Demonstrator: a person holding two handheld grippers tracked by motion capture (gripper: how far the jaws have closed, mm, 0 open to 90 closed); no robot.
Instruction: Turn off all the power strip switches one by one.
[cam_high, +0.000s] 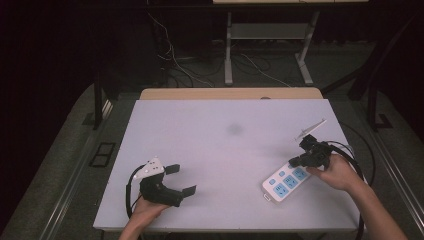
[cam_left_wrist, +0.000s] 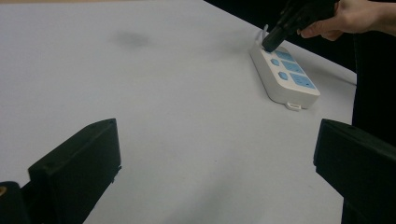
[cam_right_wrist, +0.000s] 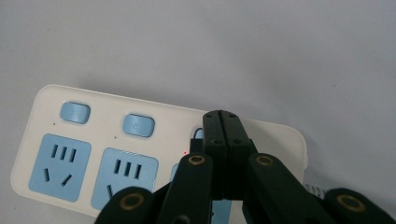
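Now, on the white desk (cam_high: 220, 150) the power strip (cam_high: 286, 181) lies near your right edge, well apart from the idle left gripper (cam_high: 181, 179), whose fingers stand wide open on nothing. Your right gripper (cam_right_wrist: 221, 120) has its fingers closed together, tips on what seems the third switch (cam_right_wrist: 198, 135). Press straight down, gently, so the strip doesn't slide.

Both grippers are black: the left gripper (cam_high: 181, 179) carries a grey three-cornered plate and a black cable; the right gripper (cam_right_wrist: 222, 122) shows brass-coloured screws on its linkage.
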